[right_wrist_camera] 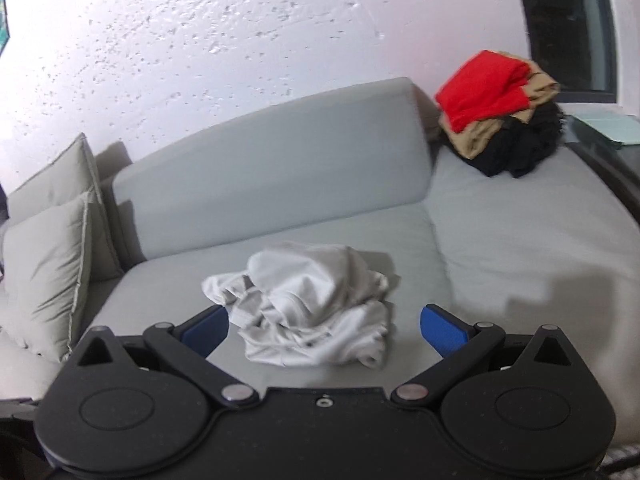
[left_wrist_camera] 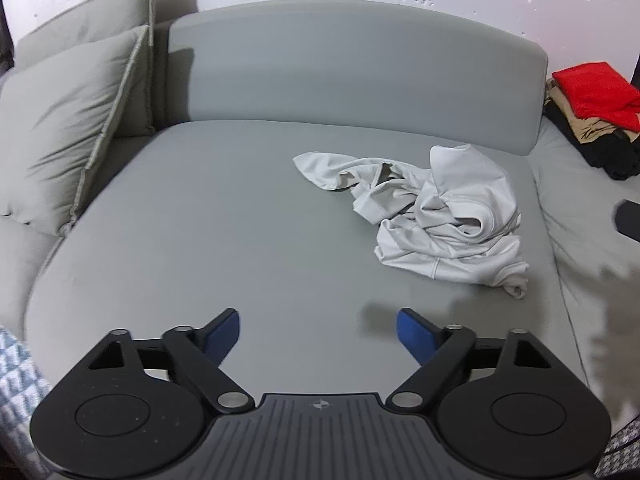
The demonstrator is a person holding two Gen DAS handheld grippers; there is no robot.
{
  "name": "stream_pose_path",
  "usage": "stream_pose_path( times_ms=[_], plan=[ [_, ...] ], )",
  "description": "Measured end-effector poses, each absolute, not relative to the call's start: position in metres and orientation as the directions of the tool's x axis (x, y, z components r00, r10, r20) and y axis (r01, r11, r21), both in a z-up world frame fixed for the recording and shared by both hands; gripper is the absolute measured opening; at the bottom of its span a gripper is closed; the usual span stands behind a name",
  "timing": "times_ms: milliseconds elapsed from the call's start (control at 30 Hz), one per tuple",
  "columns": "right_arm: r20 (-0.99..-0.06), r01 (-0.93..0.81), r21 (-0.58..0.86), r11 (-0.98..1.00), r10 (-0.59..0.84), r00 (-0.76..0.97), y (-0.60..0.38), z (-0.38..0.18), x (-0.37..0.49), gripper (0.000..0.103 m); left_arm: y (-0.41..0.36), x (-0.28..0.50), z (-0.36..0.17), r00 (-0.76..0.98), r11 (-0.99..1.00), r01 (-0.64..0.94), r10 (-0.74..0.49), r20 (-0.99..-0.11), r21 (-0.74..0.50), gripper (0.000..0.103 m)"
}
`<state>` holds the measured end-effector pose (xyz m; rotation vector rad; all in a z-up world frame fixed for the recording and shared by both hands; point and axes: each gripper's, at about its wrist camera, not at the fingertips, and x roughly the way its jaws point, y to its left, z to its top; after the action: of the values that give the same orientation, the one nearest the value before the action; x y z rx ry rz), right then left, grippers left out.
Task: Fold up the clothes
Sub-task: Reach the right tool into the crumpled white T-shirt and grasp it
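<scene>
A crumpled pale grey garment [left_wrist_camera: 432, 212] lies bunched on the grey sofa seat [left_wrist_camera: 224, 232]. In the left wrist view it sits ahead and to the right of my left gripper [left_wrist_camera: 318, 330], whose blue pads stand apart over bare seat with nothing between them. In the right wrist view the same garment [right_wrist_camera: 316, 308] lies just ahead of my right gripper [right_wrist_camera: 324, 326], in line with the gap between its wide-apart blue pads. Neither pad touches the cloth. Both grippers are open.
A pile of clothes, red [right_wrist_camera: 484, 84] on tan and black, sits at the sofa's far right end [left_wrist_camera: 592, 96]. Two grey cushions [left_wrist_camera: 68, 120] lean at the left. A grey backrest [left_wrist_camera: 352, 76] runs behind the seat, a white wall beyond. A dark object [left_wrist_camera: 628, 220] shows at the right edge.
</scene>
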<state>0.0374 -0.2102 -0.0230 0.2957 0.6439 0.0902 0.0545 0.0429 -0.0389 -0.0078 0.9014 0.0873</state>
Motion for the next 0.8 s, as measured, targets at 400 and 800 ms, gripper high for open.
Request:
stream_pose_path(
  times_ms=[400, 800],
  plan=[
    [-0.645, -0.117, 0.057, 0.992, 0.126, 0.754, -0.138, -0.047, 0.138, 0.103, 0.075, 0.101, -0.062, 0.617, 0.987, -0.152, 0.057, -0.785, -0.047, 0.078],
    [-0.713, -0.135, -0.085, 0.987, 0.034, 0.701, -0.076, -0.090, 0.206, 0.087, 0.086, 0.112, -0.074, 0.625, 0.988, -0.127, 0.014, -0.781, -0.084, 0.062]
  ],
)
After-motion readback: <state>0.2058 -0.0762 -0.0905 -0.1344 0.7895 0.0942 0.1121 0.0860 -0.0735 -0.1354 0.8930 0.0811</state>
